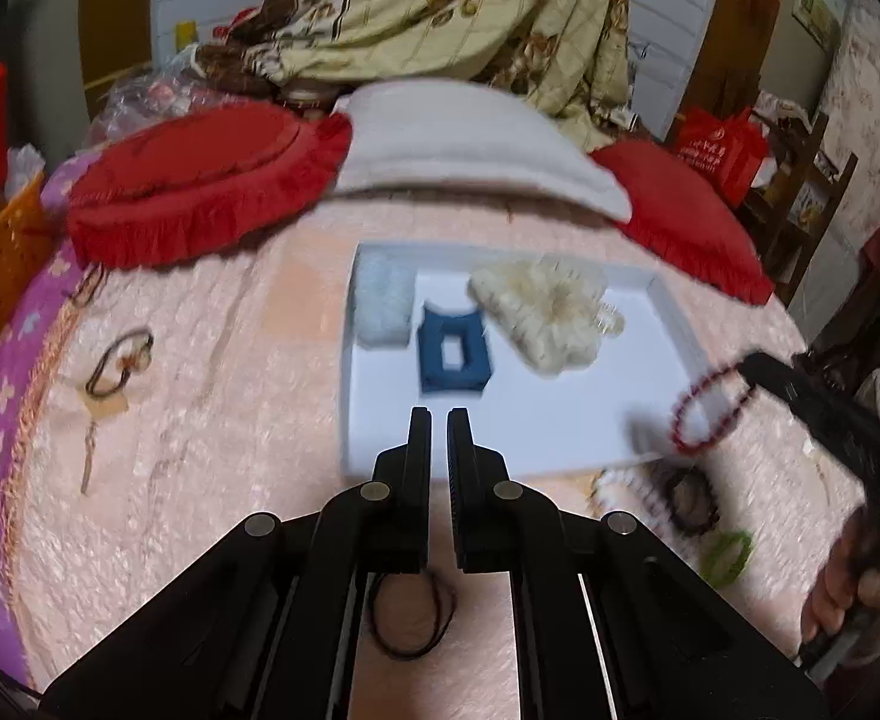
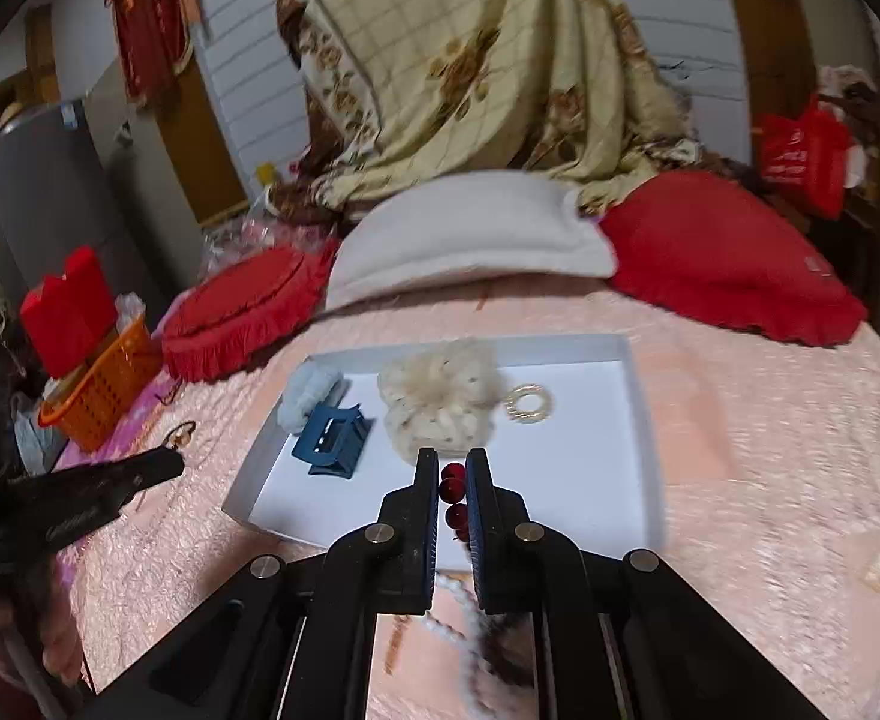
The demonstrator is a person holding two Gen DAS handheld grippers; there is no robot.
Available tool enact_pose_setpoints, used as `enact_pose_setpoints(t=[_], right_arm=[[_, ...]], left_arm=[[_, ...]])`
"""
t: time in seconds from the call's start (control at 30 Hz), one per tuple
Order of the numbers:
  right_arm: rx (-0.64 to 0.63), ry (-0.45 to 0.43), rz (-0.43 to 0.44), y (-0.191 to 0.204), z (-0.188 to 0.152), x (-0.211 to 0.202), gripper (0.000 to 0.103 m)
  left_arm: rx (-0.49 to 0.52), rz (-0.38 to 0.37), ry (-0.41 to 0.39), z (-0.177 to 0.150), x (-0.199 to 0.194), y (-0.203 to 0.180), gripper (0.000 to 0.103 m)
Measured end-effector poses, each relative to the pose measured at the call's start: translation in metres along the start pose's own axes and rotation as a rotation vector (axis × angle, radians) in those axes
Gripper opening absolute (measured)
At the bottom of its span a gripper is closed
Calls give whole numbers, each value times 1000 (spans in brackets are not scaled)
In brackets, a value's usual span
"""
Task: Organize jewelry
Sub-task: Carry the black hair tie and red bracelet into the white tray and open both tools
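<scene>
A white tray (image 1: 559, 432) lies on the pink bed cover and holds a blue hair claw (image 1: 453, 354), a cream scrunchie (image 1: 541, 309), a pale blue fluffy piece (image 1: 384, 300) and a gold ring-shaped piece (image 2: 528, 403). My right gripper (image 2: 453, 468) is shut on a red bead bracelet (image 2: 454, 495) above the tray's near edge (image 2: 320, 534); the bracelet hangs from it in the left wrist view (image 1: 706, 414). My left gripper (image 1: 438, 420) is shut and empty over the tray's near part. A thin dark cord loop (image 1: 413, 618) lies under it.
White beads (image 1: 625, 489), a dark bracelet (image 1: 688, 501) and a green ring (image 1: 727, 555) lie right of the tray's front. A brown cord pendant (image 1: 119, 360) lies left. Red cushions (image 1: 200, 180), a white pillow (image 1: 469, 138) and an orange basket (image 2: 104, 384) stand behind.
</scene>
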State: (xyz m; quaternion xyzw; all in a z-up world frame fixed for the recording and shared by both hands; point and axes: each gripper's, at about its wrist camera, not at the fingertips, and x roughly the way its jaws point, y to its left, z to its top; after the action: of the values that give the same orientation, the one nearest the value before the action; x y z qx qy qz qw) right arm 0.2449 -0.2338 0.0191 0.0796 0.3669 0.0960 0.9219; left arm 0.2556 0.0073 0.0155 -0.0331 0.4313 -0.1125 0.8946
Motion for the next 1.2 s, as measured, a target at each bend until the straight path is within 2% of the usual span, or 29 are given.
enact_pose_setpoints(t=[0.1,0.17,0.23,0.3,0.43,0.5,0.53,0.6,0.77,0.93,1.03,1.2], right_arm=[[1,43,27,10,3,25,8],[-1,59,43,18,3,36,8],[-1,63,56,25,3,39,8],[-7,64,66,30,1,40,8],[-14,70,67,32,-4,38,8],[-21,74,62,33,-6,36,8],[-27,74,58,34,-7,36,8],[-42,69,48,35,-9,34,8],[-50,53,32,35,-8,27,8],[-37,24,32,27,1,17,8],[-11,11,48,22,10,12,8],[3,11,68,27,22,17,8]], left_arm=[[3,1,42,-24,9,11,6],[11,-13,76,-44,18,18,14],[21,-32,99,-60,26,23,34],[43,-41,106,-72,32,24,41],[128,-11,124,-89,44,18,41],[169,15,118,-95,48,14,39],[179,30,112,-97,49,11,27],[165,6,119,-96,50,8,3],[116,-14,110,-81,44,6,2],[62,-82,18,-43,7,8,2],[50,-98,-29,-18,-7,5,2],[88,1,-55,15,4,-3,2]])
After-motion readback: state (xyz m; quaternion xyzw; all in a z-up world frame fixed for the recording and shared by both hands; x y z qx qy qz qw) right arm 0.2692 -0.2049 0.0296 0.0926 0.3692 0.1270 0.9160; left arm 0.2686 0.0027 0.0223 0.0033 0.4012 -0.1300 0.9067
